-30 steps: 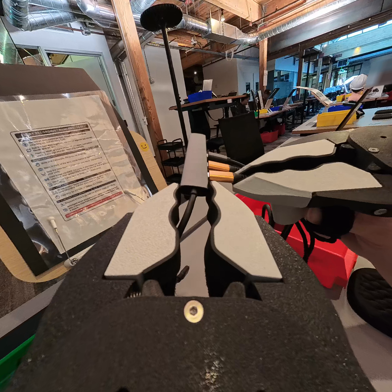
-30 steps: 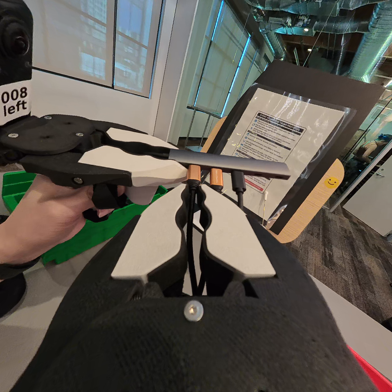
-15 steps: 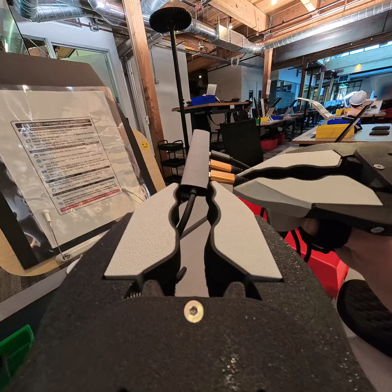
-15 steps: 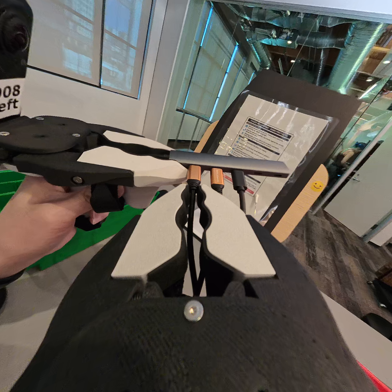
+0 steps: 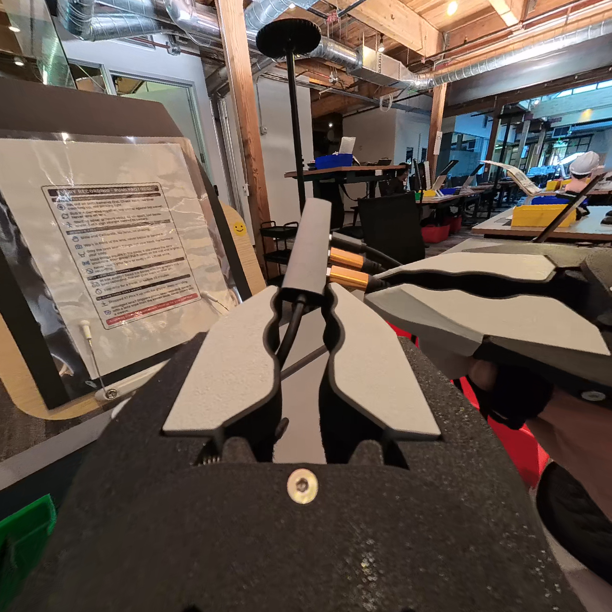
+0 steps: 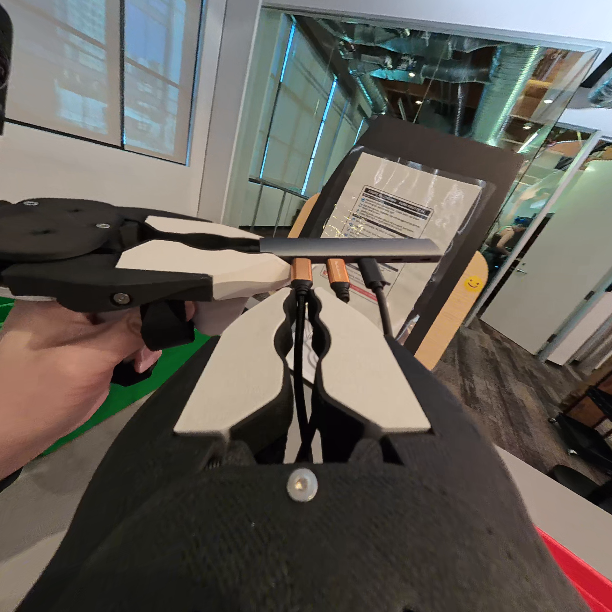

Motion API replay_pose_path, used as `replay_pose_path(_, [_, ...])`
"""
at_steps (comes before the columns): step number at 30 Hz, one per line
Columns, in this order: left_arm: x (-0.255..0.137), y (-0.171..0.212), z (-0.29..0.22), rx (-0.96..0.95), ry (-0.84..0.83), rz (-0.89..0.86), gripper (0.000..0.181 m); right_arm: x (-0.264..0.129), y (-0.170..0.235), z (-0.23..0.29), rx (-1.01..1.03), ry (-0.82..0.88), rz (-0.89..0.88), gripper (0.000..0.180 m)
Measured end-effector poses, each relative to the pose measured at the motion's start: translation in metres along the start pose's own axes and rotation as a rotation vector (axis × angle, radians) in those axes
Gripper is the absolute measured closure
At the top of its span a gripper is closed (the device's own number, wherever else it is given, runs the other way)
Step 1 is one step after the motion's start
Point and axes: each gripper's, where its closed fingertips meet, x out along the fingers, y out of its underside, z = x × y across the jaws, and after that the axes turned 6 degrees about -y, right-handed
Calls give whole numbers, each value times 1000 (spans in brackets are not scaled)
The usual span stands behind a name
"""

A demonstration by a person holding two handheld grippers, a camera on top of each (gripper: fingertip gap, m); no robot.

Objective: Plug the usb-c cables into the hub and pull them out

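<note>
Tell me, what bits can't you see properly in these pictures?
- Left wrist view: the hub end is hidden between the left gripper fingers.
- Right wrist view: the right gripper body covers where the cables lead.
- Right wrist view: the hub's empty ports are too small.

Both wide-angle views are bright and bowed at the edges, lit by ceiling lamps [image 5: 452,7] and daylight through windows [image 6: 99,76], with glare on the laminated sheet [image 5: 109,251] and motion blur softening the hand [image 6: 56,374].
</note>
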Motion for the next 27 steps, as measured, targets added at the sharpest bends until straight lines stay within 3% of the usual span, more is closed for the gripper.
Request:
replay_pose_path(1, [1, 0, 0, -8, 3, -1, 159, 0, 0, 0, -6, 9, 0, 172])
replay_pose_path(4, [1, 0, 2, -2, 11, 9, 159, 0, 0, -1, -13, -29, 5, 172])
replay_pose_path(6, [-3, -2, 36, -13, -118, 1, 159, -9, -8, -4, 10, -67, -29, 172])
replay_pose_path(9, [-19, -21, 55, -185, 33, -38, 159, -21, -22, -13, 11, -94, -49, 172])
replay_pose_path(15, [-29, -28, 66, -62, -55, 12, 158, -58, -62, 0, 88, -304, -144, 172])
replay_pose_path(20, [-34, -29, 76, -87, -56, 14, 159, -110, -69, -51, 91, -312, -123, 172])
replay_pose_path(25, [-33, -28, 75, -76, -38, 32, 159, -133, -30, -114, 46, -166, 19, 172])
replay_pose_path(27, [-33, -27, 76, -53, -58, 35, 159, -139, -32, -122, 89, -186, -36, 172])
